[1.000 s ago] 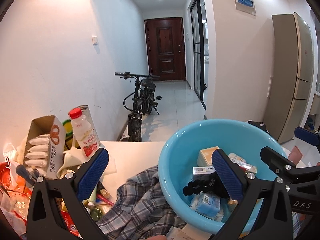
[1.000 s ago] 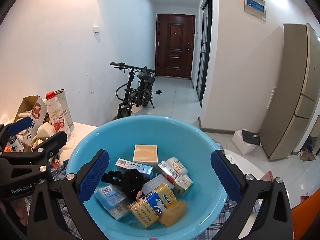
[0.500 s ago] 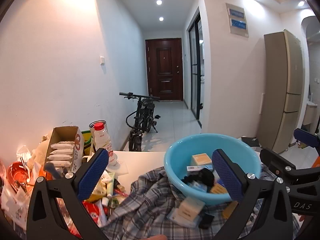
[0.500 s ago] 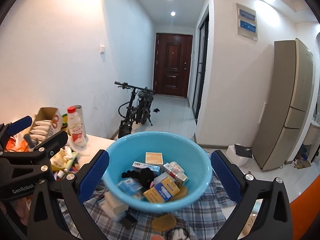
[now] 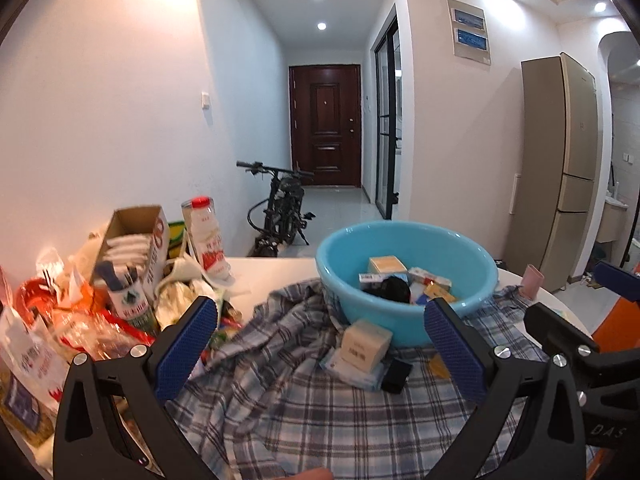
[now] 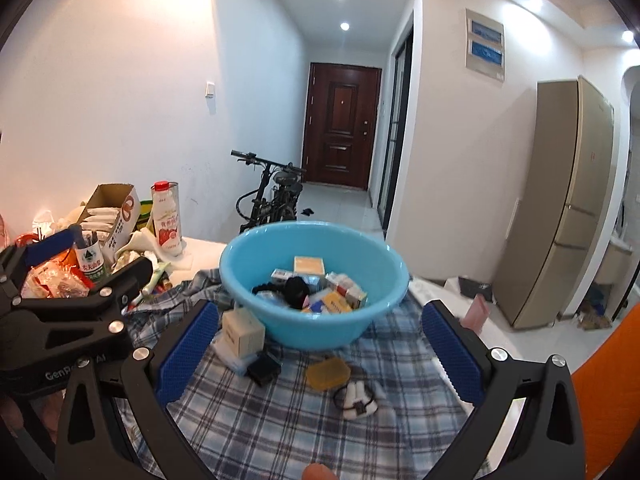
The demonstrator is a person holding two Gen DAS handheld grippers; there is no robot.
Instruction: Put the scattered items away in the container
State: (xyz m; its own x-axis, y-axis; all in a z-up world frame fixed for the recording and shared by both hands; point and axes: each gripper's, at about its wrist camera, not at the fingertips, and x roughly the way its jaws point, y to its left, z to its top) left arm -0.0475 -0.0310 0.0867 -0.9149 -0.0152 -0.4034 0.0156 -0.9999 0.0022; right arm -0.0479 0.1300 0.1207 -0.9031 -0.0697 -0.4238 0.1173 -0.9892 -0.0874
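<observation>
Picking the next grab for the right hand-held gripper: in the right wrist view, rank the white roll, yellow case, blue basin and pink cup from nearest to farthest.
1. White roll, on the plaid cloth, just ahead between the fingers.
2. Yellow case, slightly beyond, a bit left.
3. Blue basin, centre, behind both.
4. Pink cup, far right, near the table's back edge.

The right hand-held gripper is open.

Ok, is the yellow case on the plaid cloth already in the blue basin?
No, the yellow case lies on the plaid cloth in front of the blue basin.

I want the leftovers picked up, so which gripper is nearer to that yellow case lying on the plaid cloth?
Right. The right gripper frames the yellow case just ahead between its open fingers; the left gripper sits further left, the case mostly hidden behind its right finger.
</observation>
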